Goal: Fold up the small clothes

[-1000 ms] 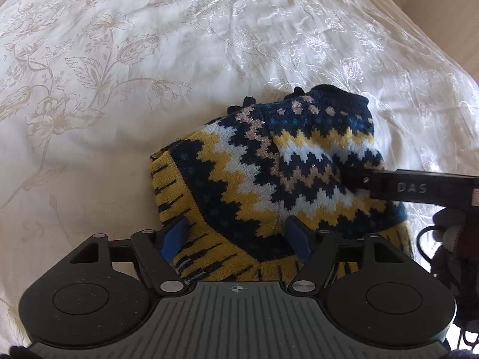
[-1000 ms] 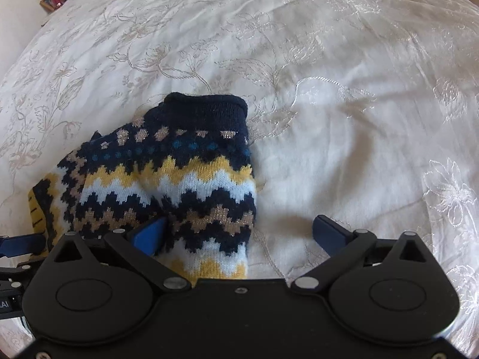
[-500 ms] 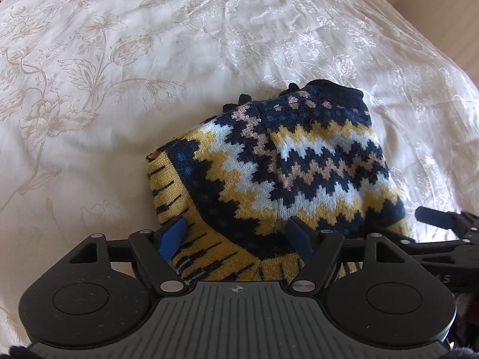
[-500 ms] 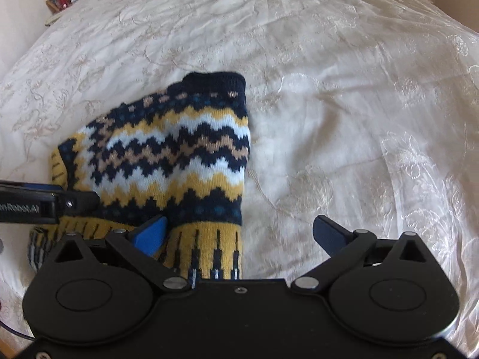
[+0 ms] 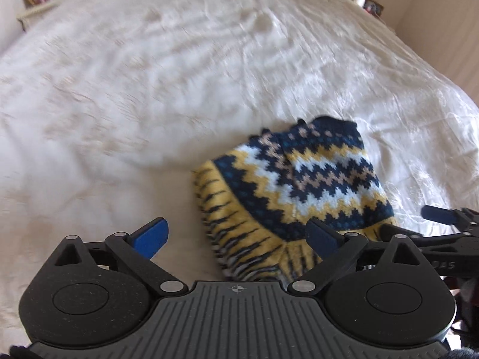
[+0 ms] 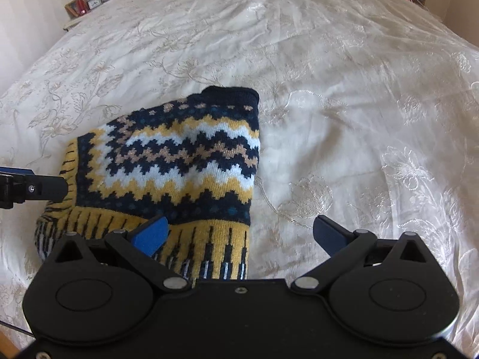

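Change: left gripper (image 5: 236,234) has let go of the sweater (image 6: 179,161) hem and drawn back; its jaws are opening, nothing between them.
Right gripper (image 6: 239,233): spread wide, empty, above the sweater's near right corner.
Sweater: folded, flat on the bed (image 6: 344,89), clear of both grippers.
Containers: none visible.

Open bedspread (image 6: 344,95) surrounds the folded sweater (image 6: 179,155), the only obstacle.

A folded sweater (image 6: 179,161) lies on the bedspread (image 6: 344,89); the left gripper (image 5: 236,236) hangs above its left edge, jaws opening; the right gripper (image 6: 239,234) hangs over its right edge
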Demonstrator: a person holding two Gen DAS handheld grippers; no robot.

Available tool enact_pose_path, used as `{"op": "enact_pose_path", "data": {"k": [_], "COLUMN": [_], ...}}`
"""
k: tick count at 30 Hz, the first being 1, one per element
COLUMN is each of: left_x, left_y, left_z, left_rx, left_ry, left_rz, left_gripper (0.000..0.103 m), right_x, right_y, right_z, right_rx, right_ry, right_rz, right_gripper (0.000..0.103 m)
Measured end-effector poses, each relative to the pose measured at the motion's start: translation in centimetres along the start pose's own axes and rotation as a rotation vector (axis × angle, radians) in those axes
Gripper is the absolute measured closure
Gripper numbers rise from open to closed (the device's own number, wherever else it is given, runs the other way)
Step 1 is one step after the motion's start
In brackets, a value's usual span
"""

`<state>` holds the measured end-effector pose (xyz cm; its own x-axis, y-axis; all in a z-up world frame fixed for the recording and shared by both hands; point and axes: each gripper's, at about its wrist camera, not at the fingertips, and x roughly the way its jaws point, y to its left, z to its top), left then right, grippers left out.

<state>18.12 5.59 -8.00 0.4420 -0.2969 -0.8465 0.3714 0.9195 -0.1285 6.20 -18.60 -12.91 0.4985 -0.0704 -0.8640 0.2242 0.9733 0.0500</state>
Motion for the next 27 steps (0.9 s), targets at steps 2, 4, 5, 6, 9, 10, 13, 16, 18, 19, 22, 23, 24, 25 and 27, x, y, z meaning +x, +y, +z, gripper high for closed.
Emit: {"op": "enact_pose_path", "data": {"k": [2, 4, 5, 6, 9, 10, 13, 16, 18, 19, 22, 23, 24, 25, 27], "left_x": [-2.6, -5.4, -6.7, -7.9, -11.0, -11.9, -13.9, -14.8, -14.9, -14.8, -14.5, -14.3, -14.1, -13.9, -13.7], "left_y": [0.2, -0.1, -0.5, -0.8, -2.6, -3.3, -5.4, -7.1, -7.9, -8.2, -9.0, -9.2, -9.4, -9.5, -9.6], "left_z": [-0.4, -0.6, -0.6, -0.6, -0.5, -0.5, -0.9, -1.6, -2.3, -2.6, -3.8, -4.1, -4.5, -5.0, -5.9], "left_rx": [0.003, 0.008, 0.012, 0.014, 0.015, 0.016, 0.012, -0.009, -0.029, -0.039, -0.064, -0.062, -0.057, -0.052, -0.061], "left_ry": [-0.062, -0.126, -0.154, -0.176, -0.237, -0.256, -0.288, -0.275, -0.239, -0.216, -0.149, -0.132, -0.117, -0.101, -0.066], "left_rz": [0.018, 0.047, 0.063, 0.073, 0.114, 0.132, 0.161, 0.167, 0.178, 0.189, 0.257, 0.277, 0.288, 0.284, 0.259], "left_gripper": [0.004, 0.004, 0.004, 0.004, 0.004, 0.004, 0.004, 0.004, 0.005, 0.005, 0.006, 0.006, 0.007, 0.007, 0.009], "right_x": [-1.7, -3.4, -4.3, -5.2, -7.8, -8.7, -11.2, -13.4, -14.3, -14.6, -15.2, -15.4, -15.6, -15.7, -16.1], "right_y": [-0.2, -0.6, -0.8, -0.9, -1.2, -1.2, -1.2, -0.9, -1.0, -1.1, -1.7, -1.8, -1.8, -1.8, -1.8], "right_z": [-0.3, -0.6, -0.7, -0.8, -0.7, -0.6, -0.6, -0.7, -0.8, -0.9, -1.4, -1.7, -2.0, -2.3, -3.0], "right_rx": [0.008, 0.026, 0.029, 0.027, 0.025, 0.022, 0.015, 0.032, 0.046, 0.052, 0.075, 0.076, 0.075, 0.071, 0.063], "right_ry": [-0.041, -0.082, -0.097, -0.112, -0.166, -0.191, -0.263, -0.303, -0.292, -0.275, -0.217, -0.2, -0.186, -0.172, -0.147], "right_rz": [0.028, 0.06, 0.072, 0.084, 0.108, 0.119, 0.132, 0.058, 0.017, 0.014, 0.027, 0.03, 0.036, 0.043, 0.056], "right_gripper": [0.001, 0.001, 0.001, 0.001, 0.001, 0.001, 0.001, 0.001, 0.001, 0.001, 0.001, 0.001, 0.001, 0.001, 0.001]}}
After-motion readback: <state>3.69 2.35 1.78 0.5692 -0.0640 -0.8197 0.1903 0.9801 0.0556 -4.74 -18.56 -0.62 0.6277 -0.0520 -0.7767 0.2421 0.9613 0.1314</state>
